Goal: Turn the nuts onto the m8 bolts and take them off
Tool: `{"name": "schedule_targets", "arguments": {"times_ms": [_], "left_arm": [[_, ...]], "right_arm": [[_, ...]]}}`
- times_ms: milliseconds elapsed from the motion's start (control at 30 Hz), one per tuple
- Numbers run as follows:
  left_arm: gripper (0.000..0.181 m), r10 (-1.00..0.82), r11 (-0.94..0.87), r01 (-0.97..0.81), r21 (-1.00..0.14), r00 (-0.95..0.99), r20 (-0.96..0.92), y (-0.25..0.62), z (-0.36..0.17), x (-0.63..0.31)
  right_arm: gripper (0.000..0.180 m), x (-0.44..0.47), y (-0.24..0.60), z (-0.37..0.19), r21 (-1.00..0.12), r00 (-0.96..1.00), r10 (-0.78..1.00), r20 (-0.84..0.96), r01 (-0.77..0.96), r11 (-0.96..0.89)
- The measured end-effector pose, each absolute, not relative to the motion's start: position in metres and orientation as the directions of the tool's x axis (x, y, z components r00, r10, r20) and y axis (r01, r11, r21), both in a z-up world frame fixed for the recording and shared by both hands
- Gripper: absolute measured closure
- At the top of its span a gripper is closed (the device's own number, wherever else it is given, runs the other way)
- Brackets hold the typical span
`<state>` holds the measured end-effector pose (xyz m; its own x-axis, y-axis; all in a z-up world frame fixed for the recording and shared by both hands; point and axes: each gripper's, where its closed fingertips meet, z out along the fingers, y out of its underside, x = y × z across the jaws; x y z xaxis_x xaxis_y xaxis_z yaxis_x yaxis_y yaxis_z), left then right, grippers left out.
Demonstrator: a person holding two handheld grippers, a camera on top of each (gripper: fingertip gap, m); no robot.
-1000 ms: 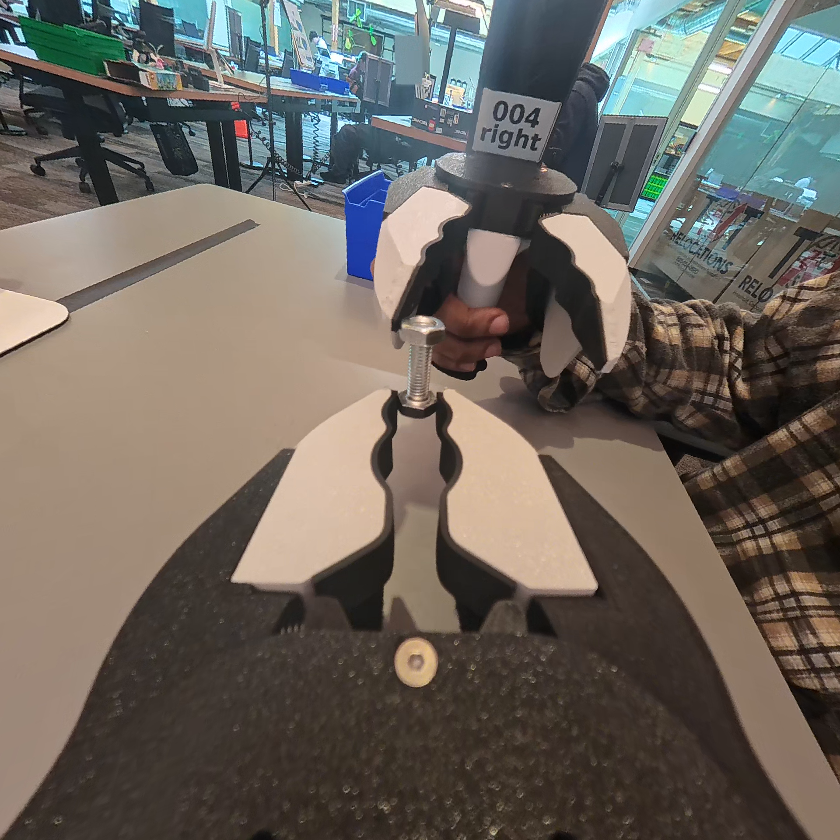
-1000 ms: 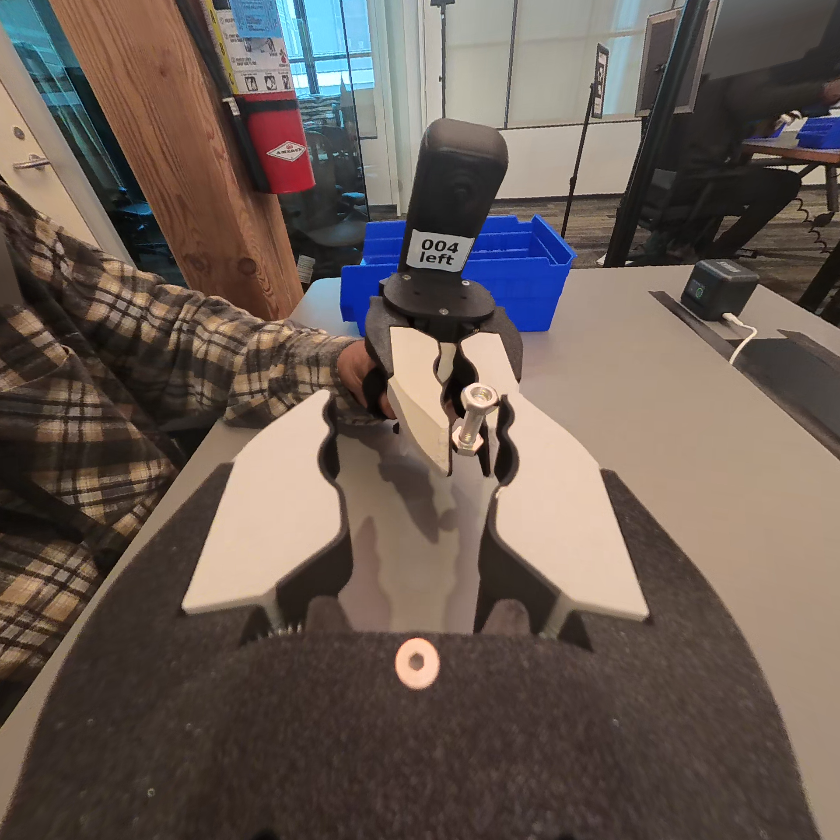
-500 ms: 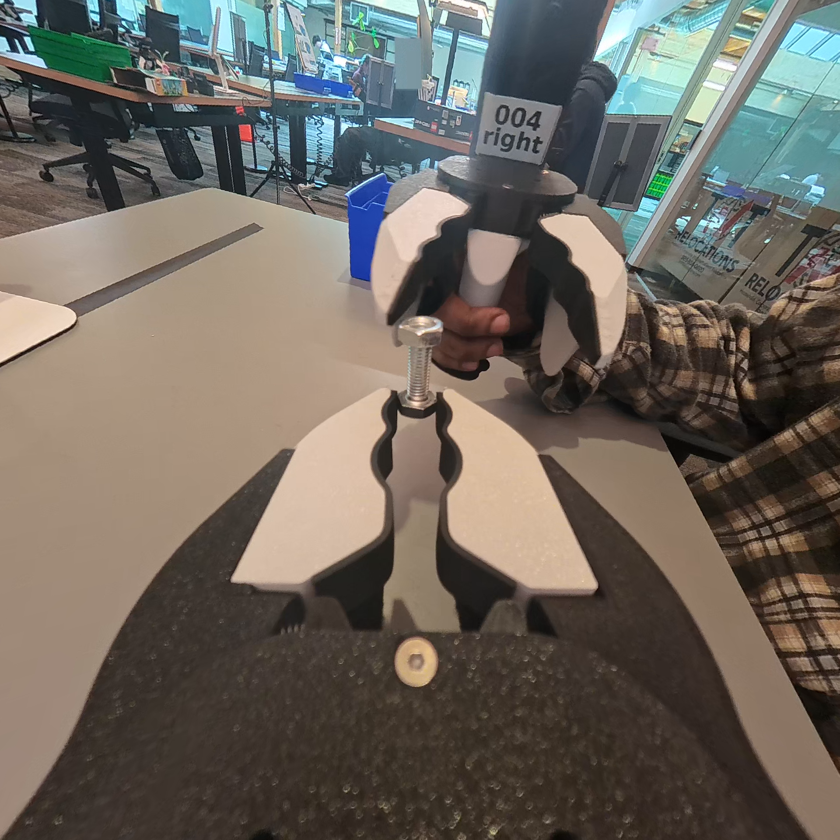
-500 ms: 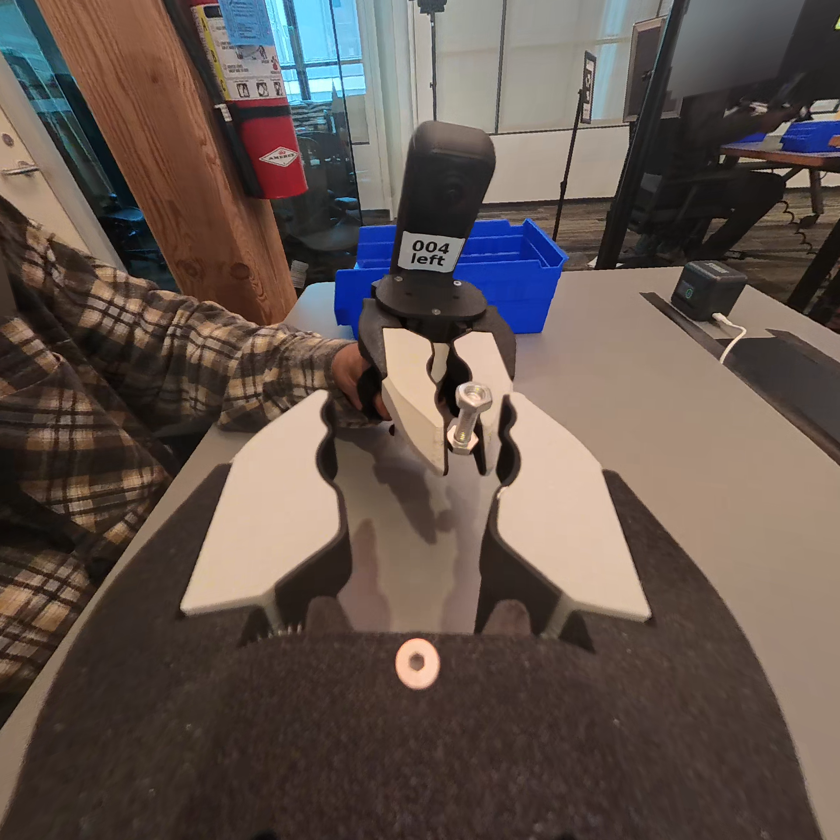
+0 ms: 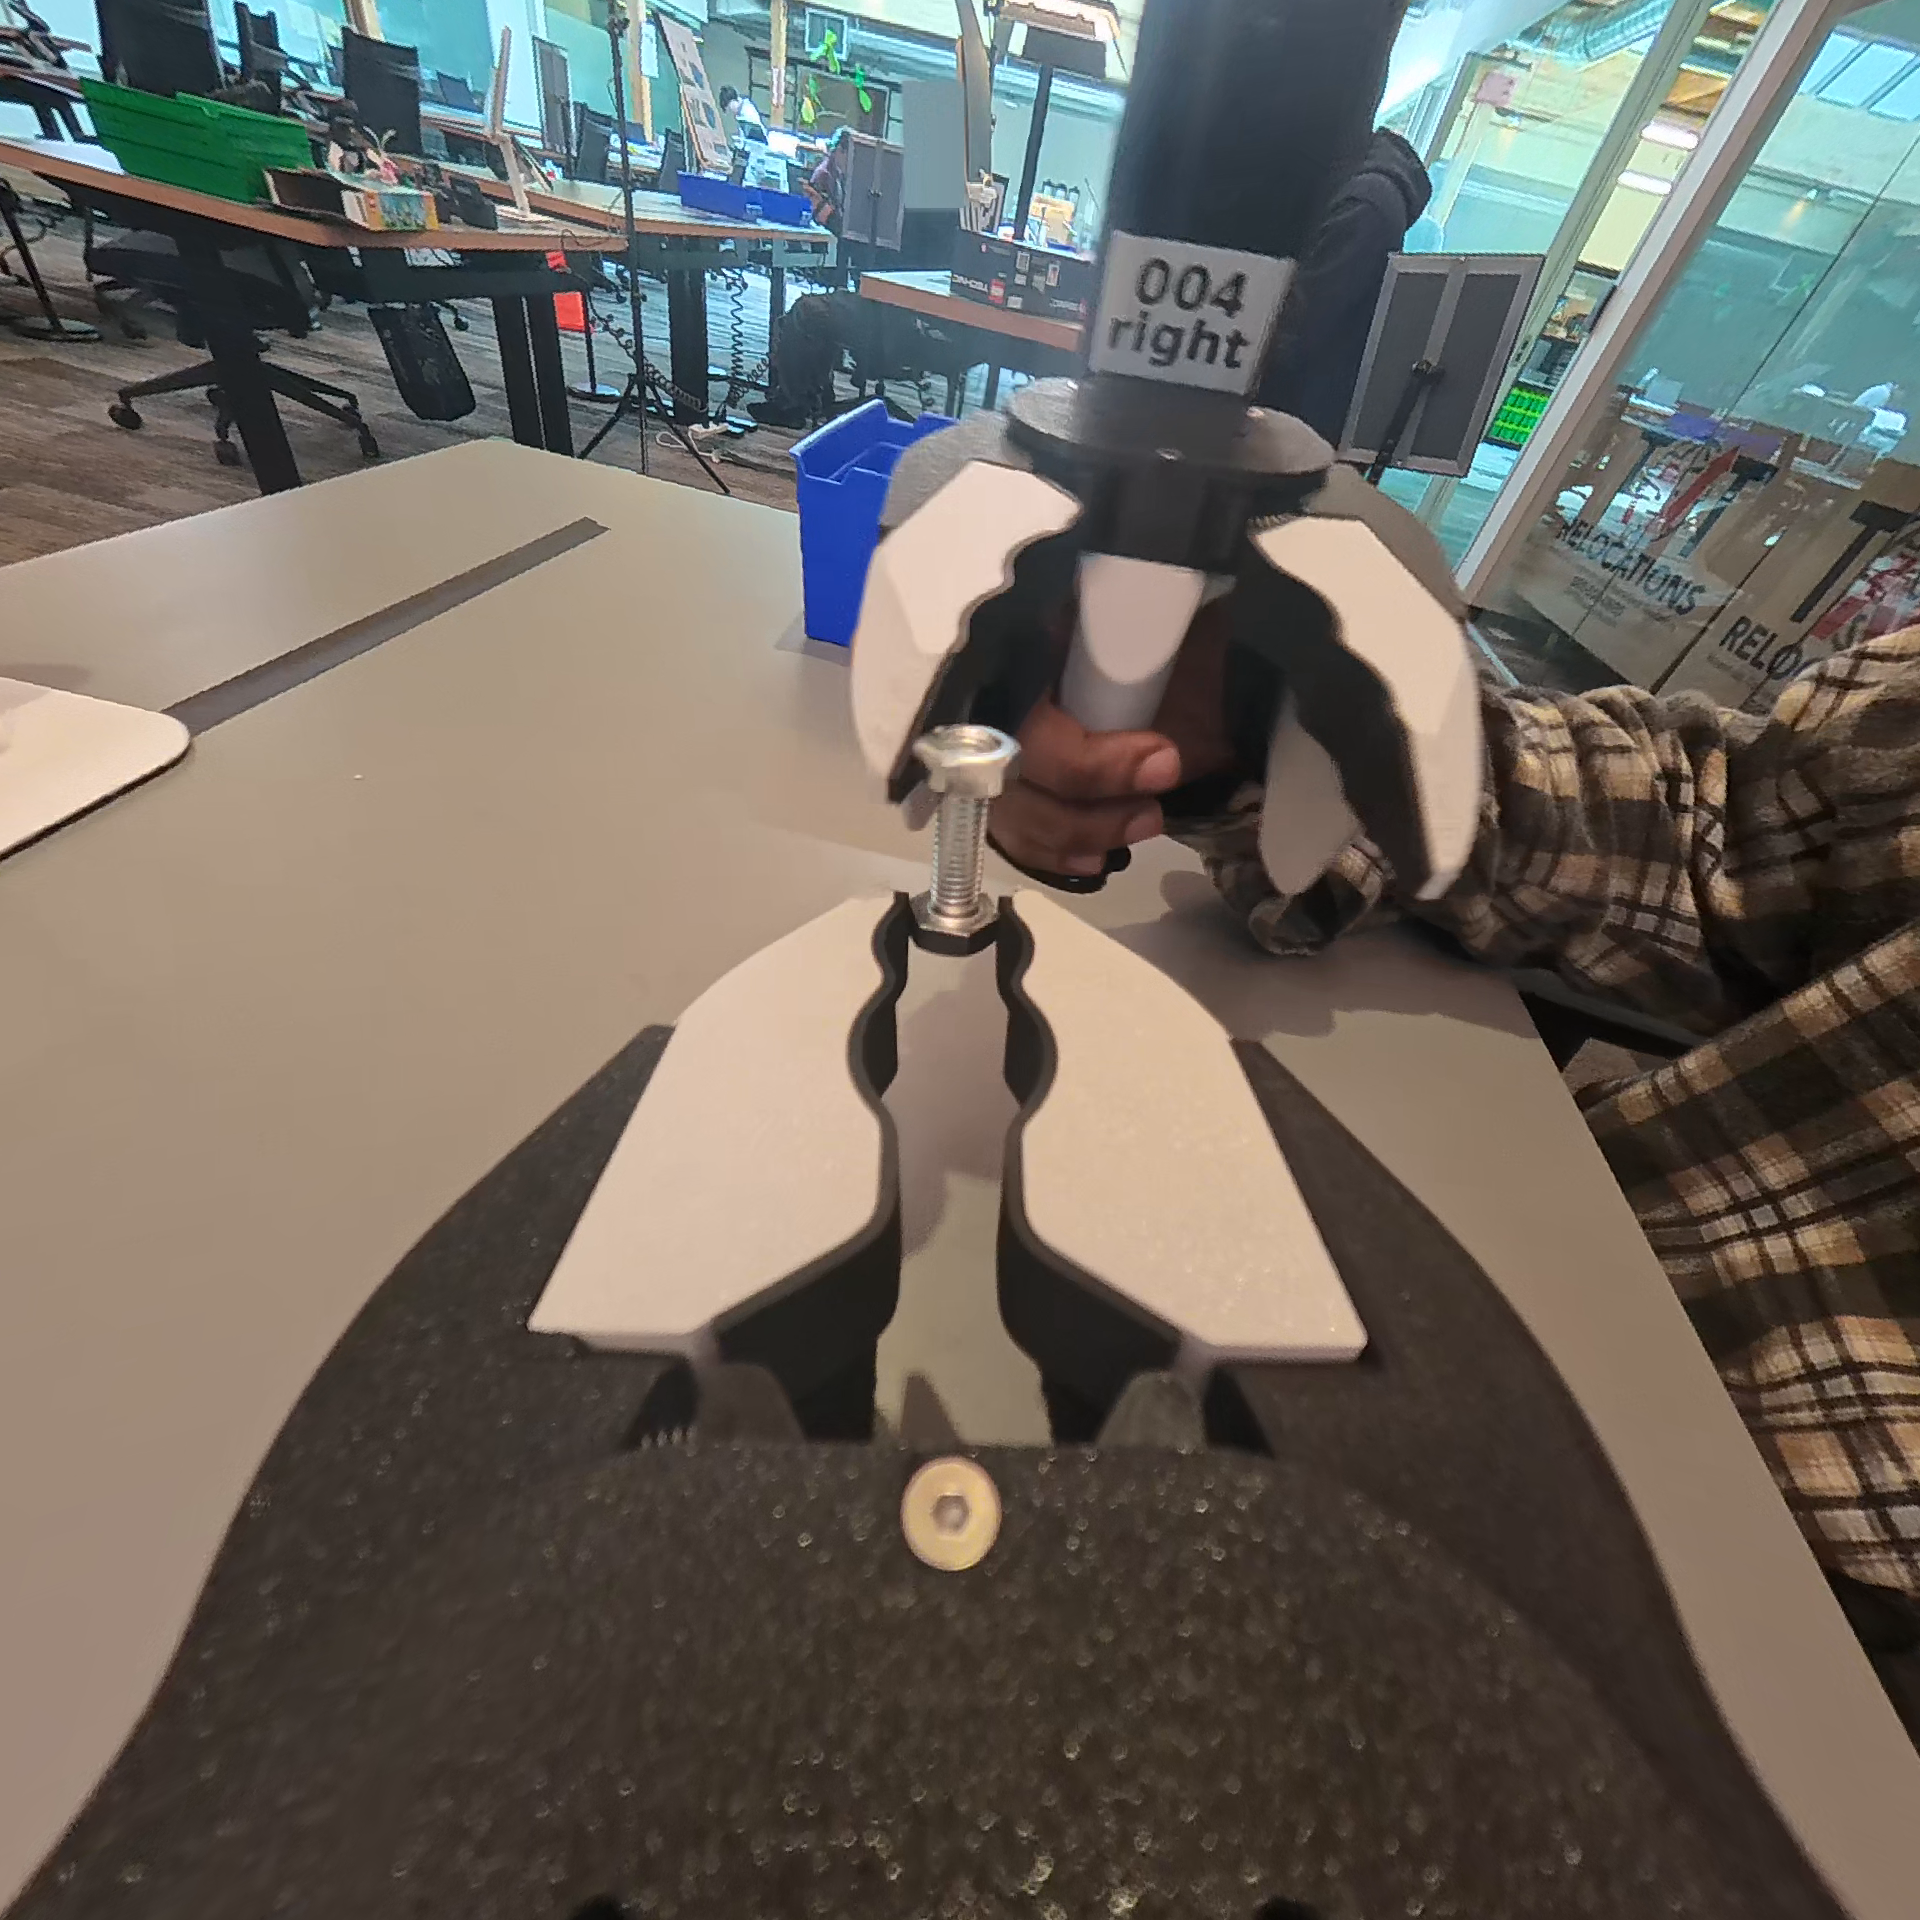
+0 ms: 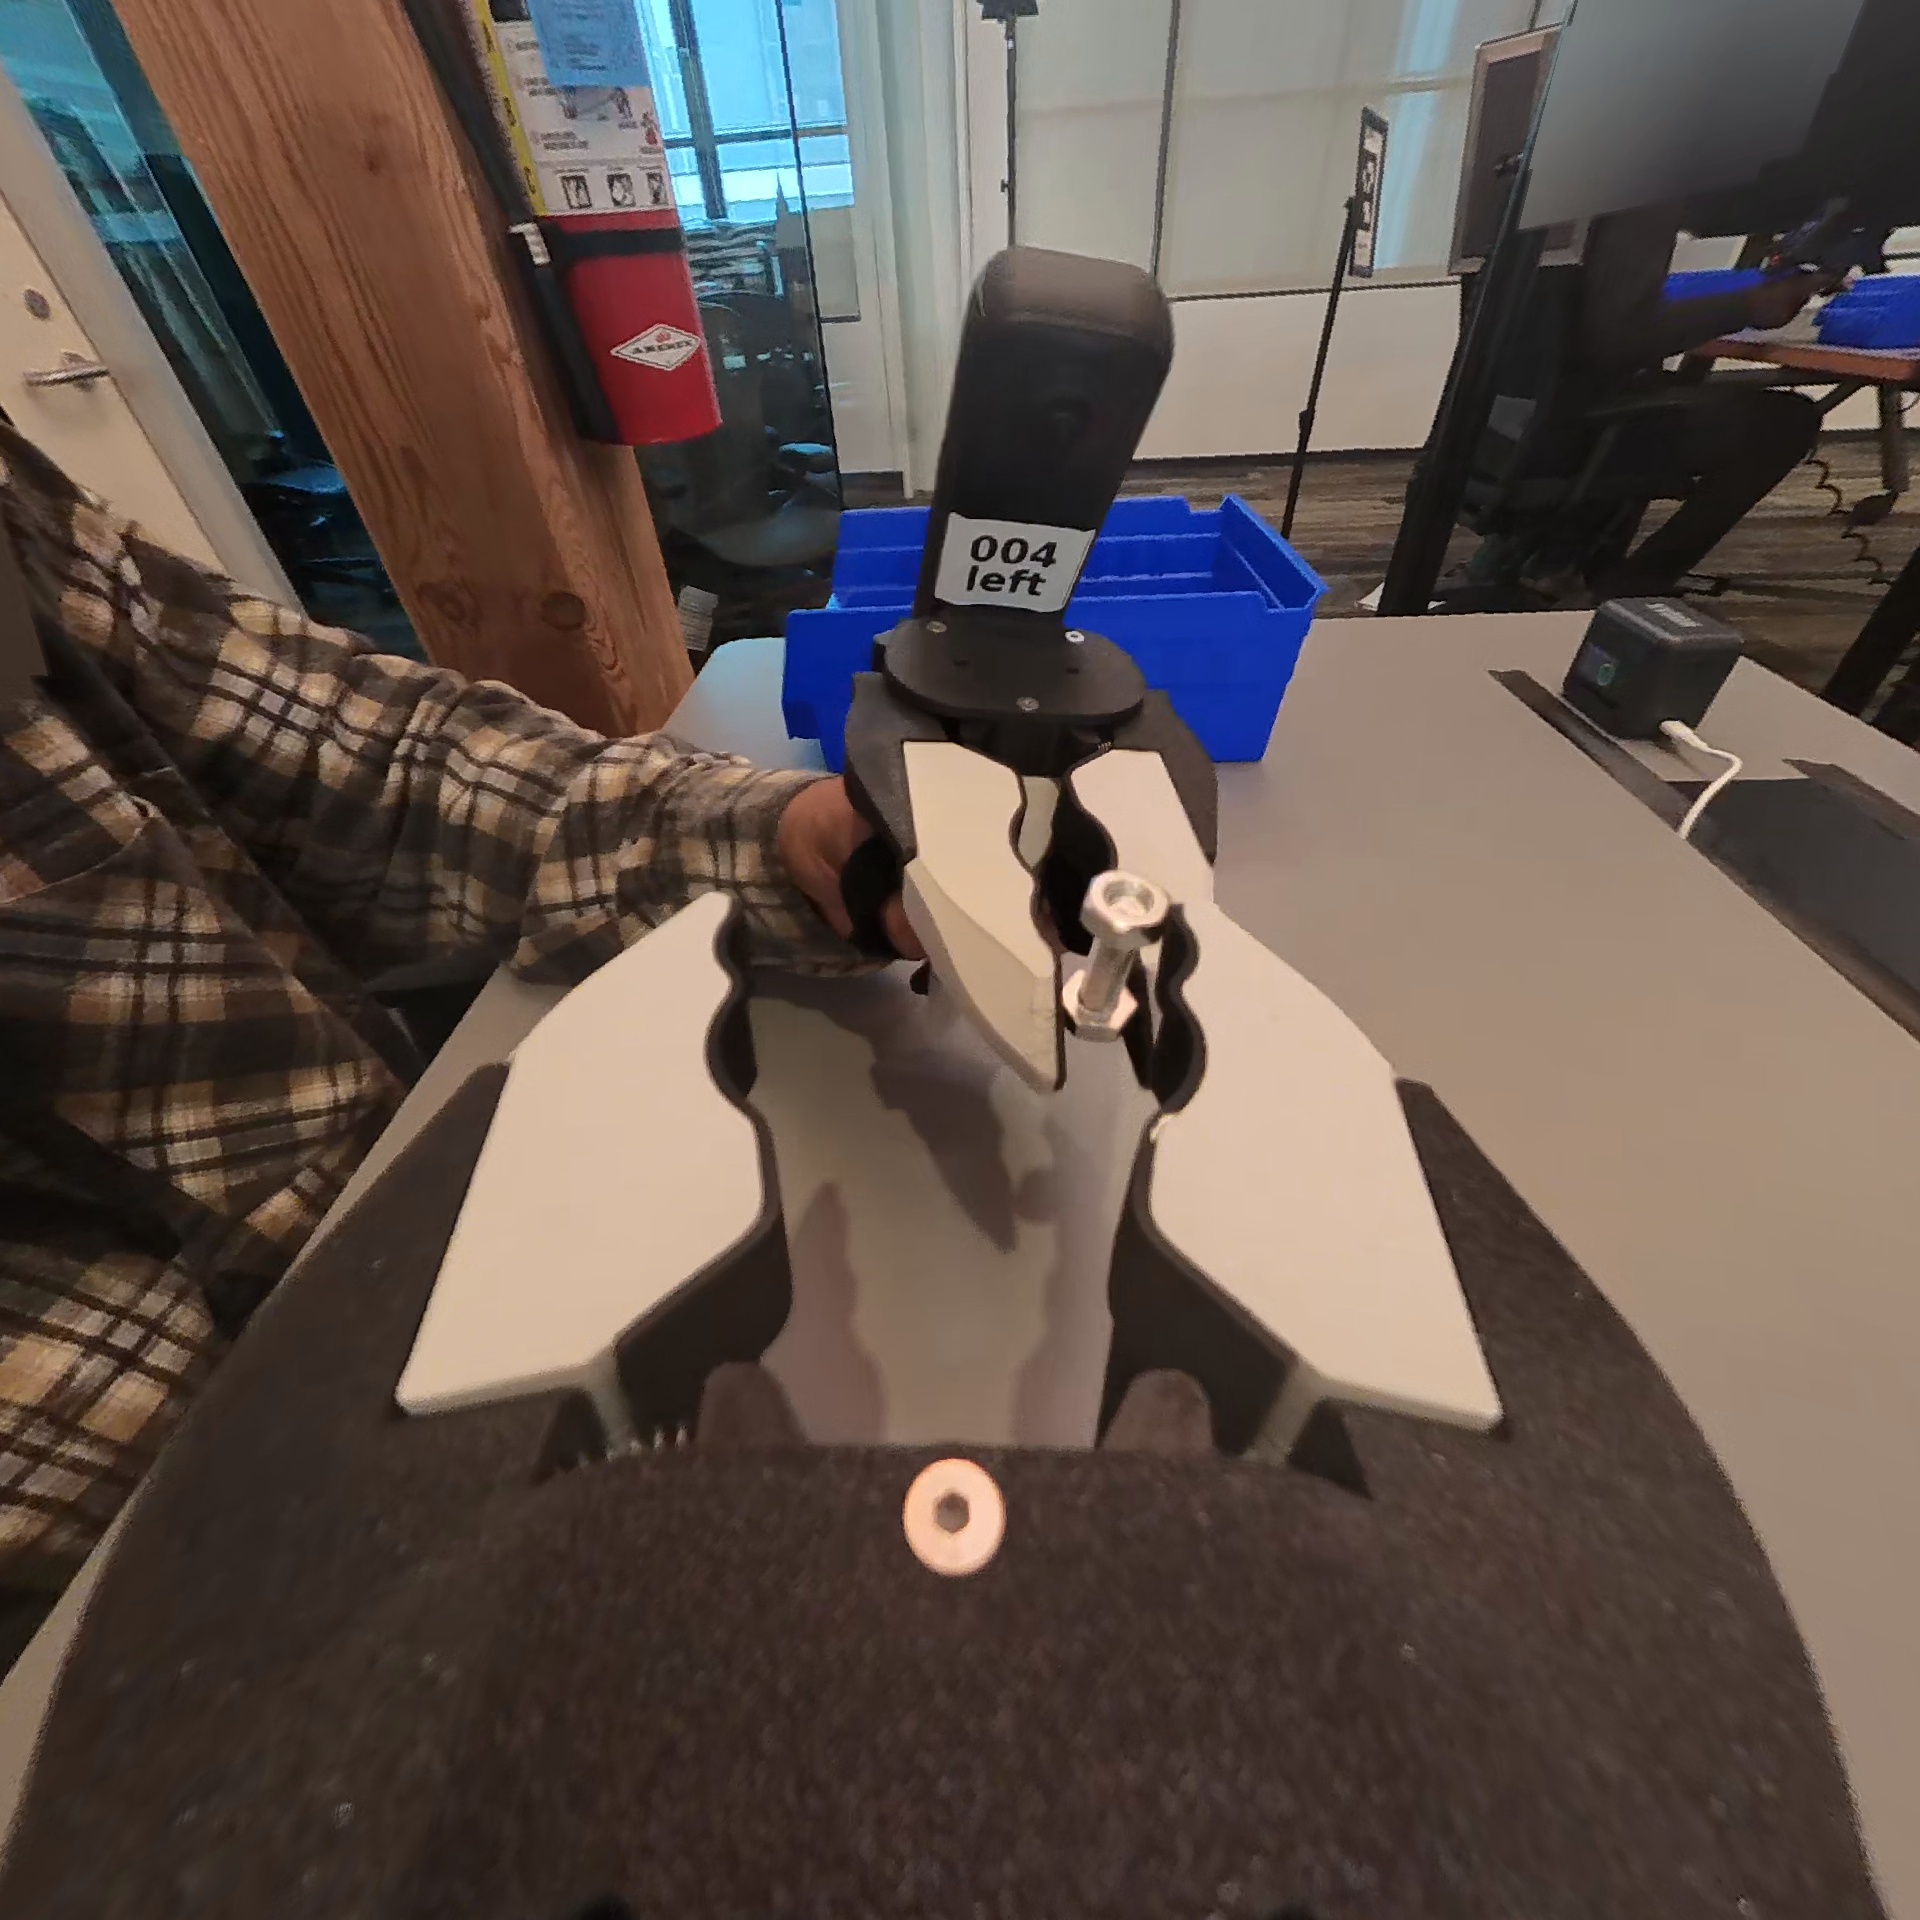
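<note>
on the left of the grey table (image 5: pixel 312 831), the left gripper (image 5: pixel 951 920) has its white fingers pinched on the silver hex nut (image 5: pixel 949 918) at the foot of the upright silver m8 bolt (image 5: pixel 957 821), head uppermost. to the right, the right gripper (image 6: pixel 956 997) stands wide open around the bolt head, holding nothing; whether one fingertip touches it cannot be told. judged step: regrasping between turns. next move calls for closing squarely on the head, then rotating while the nut is held firm.
</note>
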<state>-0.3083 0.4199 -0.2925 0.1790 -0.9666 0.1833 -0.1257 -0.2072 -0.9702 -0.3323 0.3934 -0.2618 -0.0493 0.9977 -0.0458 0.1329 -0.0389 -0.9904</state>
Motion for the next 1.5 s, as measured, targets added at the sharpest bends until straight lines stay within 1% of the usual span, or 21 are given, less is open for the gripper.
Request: {"name": "schedule_targets", "arguments": {"times_ms": [100, 200, 300, 367, 500, 600, 700, 767, 867, 1033, 1100, 1167, 1200, 1233, 1400, 1467, 1500], "left_arm": [[0.165, -0.966, -0.208, -0.125, -0.970, 0.180, 0.184, 0.421, -0.292, -0.309], [0.165, -0.968, -0.204, -0.134, -0.970, 0.174, 0.179, 0.419, -0.294, -0.307], [0.165, -0.969, -0.200, -0.134, -0.970, 0.174, 0.176, 0.418, -0.293, -0.306], [0.166, -0.968, -0.203, -0.130, -0.971, 0.176, 0.179, 0.419, -0.293, -0.307], [0.165, -0.968, -0.204, -0.129, -0.970, 0.175, 0.180, 0.420, -0.293, -0.308], [0.165, -0.970, -0.200, -0.131, -0.971, 0.168, 0.177, 0.417, -0.293, -0.306], [0.165, -0.969, -0.199, -0.128, -0.972, 0.174, 0.176, 0.418, -0.292, -0.306], [0.165, -0.968, -0.201, -0.124, -0.972, 0.178, 0.178, 0.419, -0.292, -0.307], [0.165, -0.968, -0.200, -0.124, -0.972, 0.179, 0.176, 0.420, -0.291, -0.308], [0.165, -0.969, -0.198, -0.124, -0.972, 0.174, 0.175, 0.418, -0.292, -0.305], [0.165, -0.968, -0.198, -0.117, -0.973, 0.178, 0.175, 0.418, -0.290, -0.306], [0.165, -0.968, -0.196, -0.111, -0.974, 0.180, 0.174, 0.419, -0.288, -0.308], [0.165, -0.968, -0.196, -0.109, -0.975, 0.180, 0.174, 0.419, -0.288, -0.308], [0.165, -0.968, -0.196, -0.111, -0.974, 0.181, 0.174, 0.419, -0.288, -0.309], [0.165, -0.969, -0.196, -0.112, -0.974, 0.176, 0.174, 0.417, -0.289, -0.305], [0.165, -0.968, -0.194, -0.108, -0.975, 0.180, 0.173, 0.418, -0.288, -0.306], [0.165, -0.968, -0.192, -0.105, -0.976, 0.181, 0.171, 0.418, -0.287, -0.307]], "right_arm": [[0.107, -0.325, 0.392, -0.262, -0.992, -0.029, 0.999, -0.027, 0.124, -0.023], [0.104, -0.328, 0.398, -0.258, -0.995, -0.016, 0.999, -0.044, 0.094, -0.042], [0.102, -0.336, 0.392, -0.260, -0.994, -0.051, 0.998, -0.048, 0.102, -0.043], [0.096, -0.334, 0.389, -0.262, -0.993, -0.038, 0.999, -0.035, 0.112, -0.031], [0.100, -0.325, 0.390, -0.263, -0.994, 0.002, 1.000, -0.021, 0.111, -0.021], [0.094, -0.334, 0.396, -0.261, -0.994, 0.006, 1.000, -0.027, 0.105, -0.028], [0.093, -0.340, 0.388, -0.264, -0.992, -0.027, 0.999, -0.030, 0.123, -0.027], [0.089, -0.335, 0.385, -0.265, -0.991, -0.003, 1.000, -0.009, 0.134, -0.009], [0.094, -0.329, 0.386, -0.264, -0.989, 0.026, 0.999, 0.019, 0.145, 0.015], [0.093, -0.342, 0.390, -0.261, -0.991, -0.002, 1.000, -0.003, 0.132, -0.003], [0.088, -0.340, 0.385, -0.262, -0.992, -0.004, 1.000, -0.011, 0.129, -0.010], [0.088, -0.333, 0.383, -0.261, -0.992, 0.016, 1.000, 0.008, 0.128, 0.006], [0.092, -0.330, 0.383, -0.260, -0.992, 0.021, 1.000, 0.013, 0.125, 0.010], [0.092, -0.329, 0.385, -0.258, -0.993, 0.030, 1.000, 0.009, 0.117, 0.005], [0.089, -0.343, 0.386, -0.259, -0.993, 0.000, 1.000, -0.012, 0.121, -0.012], [0.084, -0.340, 0.382, -0.261, -0.992, 0.013, 1.000, -0.007, 0.124, -0.008], [0.085, -0.335, 0.379, -0.261, -0.992, 0.023, 1.000, 0.009, 0.125, 0.006]]}}
